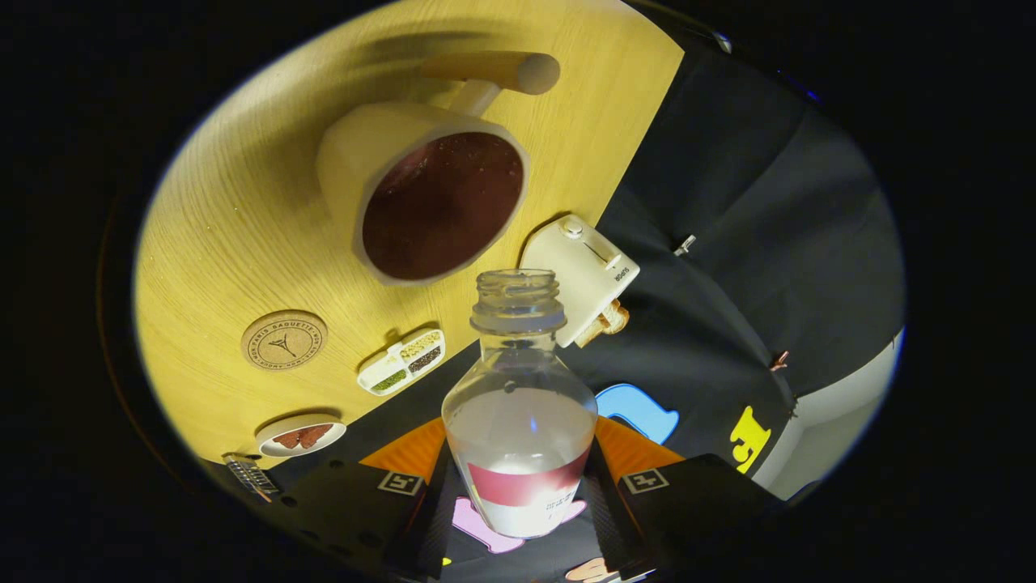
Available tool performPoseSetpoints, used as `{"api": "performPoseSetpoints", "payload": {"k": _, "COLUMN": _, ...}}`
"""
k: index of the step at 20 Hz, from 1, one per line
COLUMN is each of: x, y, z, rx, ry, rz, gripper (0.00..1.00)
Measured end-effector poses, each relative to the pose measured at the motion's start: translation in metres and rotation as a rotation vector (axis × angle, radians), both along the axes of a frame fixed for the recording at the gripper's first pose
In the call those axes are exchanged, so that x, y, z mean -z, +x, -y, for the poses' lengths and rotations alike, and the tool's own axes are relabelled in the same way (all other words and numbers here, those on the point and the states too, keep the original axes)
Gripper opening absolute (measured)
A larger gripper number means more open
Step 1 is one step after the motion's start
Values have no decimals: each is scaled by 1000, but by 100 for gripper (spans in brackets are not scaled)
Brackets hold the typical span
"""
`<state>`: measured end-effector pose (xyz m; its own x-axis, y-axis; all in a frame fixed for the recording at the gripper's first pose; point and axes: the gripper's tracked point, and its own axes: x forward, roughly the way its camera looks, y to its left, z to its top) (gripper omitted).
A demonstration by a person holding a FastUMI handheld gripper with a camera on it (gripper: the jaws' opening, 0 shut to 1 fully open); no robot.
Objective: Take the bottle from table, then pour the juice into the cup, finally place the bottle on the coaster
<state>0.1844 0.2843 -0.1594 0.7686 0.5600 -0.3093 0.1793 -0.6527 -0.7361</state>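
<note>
**Bottle held tilted near the cup**

The gripper [524,494] was closed on the bottle [520,405], with 1 finger pressed against each side of its lower body at the red label band. The bottle was clear and uncapped, and pale liquid filled roughly its lower half. Its open mouth pointed toward the cup [425,202] and sat just short of the cup's rim, not touching it.

The cup was cream-coloured with a wooden handle [494,73] sticking out from its far side, and it held dark reddish-brown liquid up near the brim. It stood on the light wooden table [235,227].

The round cork coaster [284,340] lay bare on the table, beside the cup and well apart from the bottle. Next to the coaster sat a small white tray [402,361] with 3 compartments of seeds or grains. A small round dish [300,435] with a brown butterfly picture lay nearer the fingers, at the table edge. A white toy toaster [584,279] with bread slices in it stood just beyond the bottle's neck, close to the table edge.
</note>
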Motion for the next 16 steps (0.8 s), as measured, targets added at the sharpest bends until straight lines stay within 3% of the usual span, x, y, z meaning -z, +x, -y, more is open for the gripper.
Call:
{"api": "performPoseSetpoints", "payload": {"k": 5, "x": -3, "y": 2, "z": 7, "rx": 27, "ry": 77, "rz": -39, "gripper": 73}}
{"api": "performPoseSetpoints", "payload": {"k": 8, "x": -11, "y": 5, "z": 17, "rx": 91, "ry": 179, "rz": -90, "gripper": 73}}
{"api": "performPoseSetpoints", "payload": {"k": 11, "x": -32, "y": 2, "z": 17, "rx": 120, "ry": 336, "rz": -127, "gripper": 74}}
{"api": "performPoseSetpoints", "payload": {"k": 16, "x": -53, "y": -3, "z": 39, "rx": 291, "ry": 630, "rz": -289, "gripper": 74}}
